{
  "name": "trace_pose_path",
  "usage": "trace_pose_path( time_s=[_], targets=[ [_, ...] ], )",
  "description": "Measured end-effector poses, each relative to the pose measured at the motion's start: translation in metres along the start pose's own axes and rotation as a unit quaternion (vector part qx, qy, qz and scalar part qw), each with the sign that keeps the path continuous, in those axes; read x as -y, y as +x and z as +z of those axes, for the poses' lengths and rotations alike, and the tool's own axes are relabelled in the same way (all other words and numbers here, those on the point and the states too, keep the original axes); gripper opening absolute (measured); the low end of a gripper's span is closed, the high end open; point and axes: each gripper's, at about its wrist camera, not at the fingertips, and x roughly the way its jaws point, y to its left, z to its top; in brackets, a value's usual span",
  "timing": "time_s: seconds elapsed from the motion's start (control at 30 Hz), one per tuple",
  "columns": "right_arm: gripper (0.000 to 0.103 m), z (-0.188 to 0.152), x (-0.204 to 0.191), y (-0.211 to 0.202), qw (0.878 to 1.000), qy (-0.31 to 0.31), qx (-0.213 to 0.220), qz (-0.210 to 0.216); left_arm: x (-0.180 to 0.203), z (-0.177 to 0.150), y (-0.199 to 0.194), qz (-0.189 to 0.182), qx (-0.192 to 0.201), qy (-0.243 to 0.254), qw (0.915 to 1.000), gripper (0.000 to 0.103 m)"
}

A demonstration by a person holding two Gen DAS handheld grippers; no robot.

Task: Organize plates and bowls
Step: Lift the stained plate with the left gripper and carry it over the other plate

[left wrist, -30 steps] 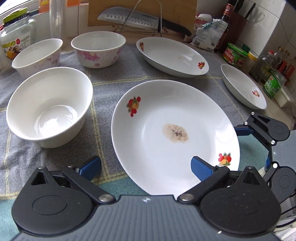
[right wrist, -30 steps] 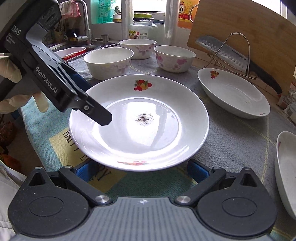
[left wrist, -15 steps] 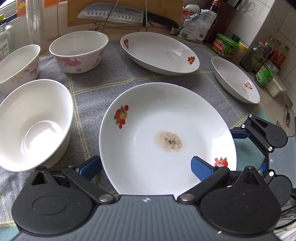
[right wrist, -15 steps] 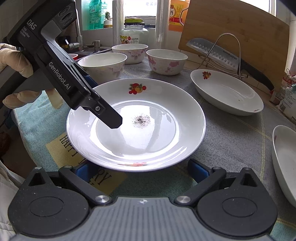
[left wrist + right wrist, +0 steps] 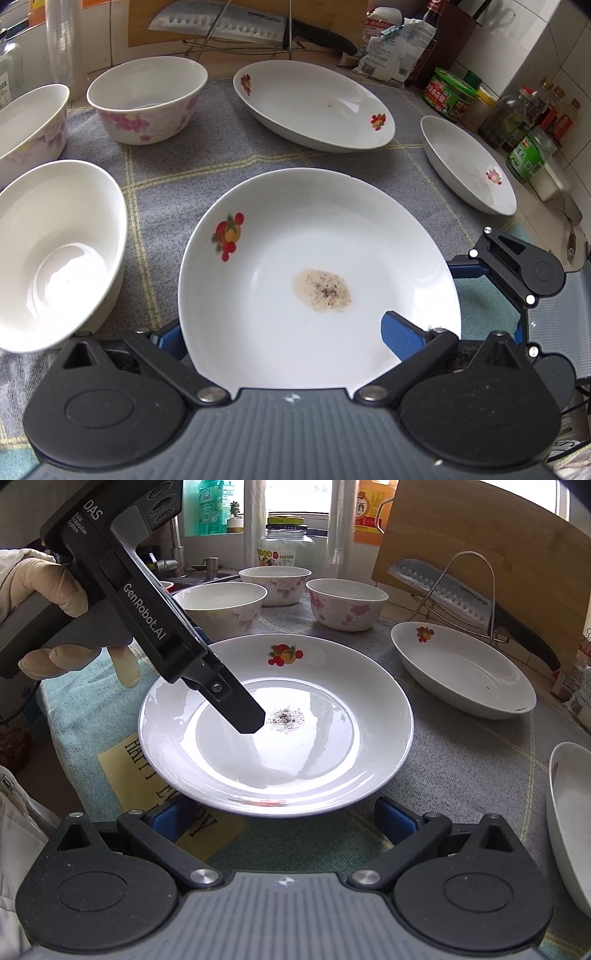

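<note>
A white plate (image 5: 295,258) with fruit prints and a speckled brown stain lies on the grey cloth. My left gripper (image 5: 286,336) is open and straddles its near rim: the right pad (image 5: 400,332) lies over the plate and the left pad (image 5: 168,338) is partly hidden behind the rim. In the right wrist view that upper finger (image 5: 240,709) reaches in beside the stain. My right gripper (image 5: 280,819) is open, its pads low at the plate's (image 5: 314,686) opposite edge. Two more fruit-print plates (image 5: 314,103) (image 5: 469,162) and three bowls (image 5: 55,251) (image 5: 147,96) (image 5: 29,122) stand around.
A knife (image 5: 236,22) rests on a wire rack against a wooden board at the back. Jars and bottles (image 5: 524,122) crowd the right edge. A gloved hand (image 5: 55,609) holds the left gripper's handle. A teal mat (image 5: 88,716) lies at the counter's front edge.
My left gripper has pushed forward and rightward, so its upper finger now reaches deeper over the plate, close to the stain. The right gripper has edged slightly closer to the plate.
</note>
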Motion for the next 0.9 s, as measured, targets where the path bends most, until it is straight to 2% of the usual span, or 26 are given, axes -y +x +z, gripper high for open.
trace_pose_path(
  time_s=[0.47, 0.9],
  targets=[
    [0.103, 0.013, 0.030, 0.012, 0.993, -0.086, -0.030, 0.081, 0.001, 0.003, 0.002, 0.017, 0.004, -0.028, 0.9995, 0.102],
    [0.103, 0.017, 0.039, 0.018, 0.983, -0.135, -0.024, 0.126, 0.004, 0.009, 0.006, 0.043, 0.008, -0.061, 0.9972, 0.102]
  ],
)
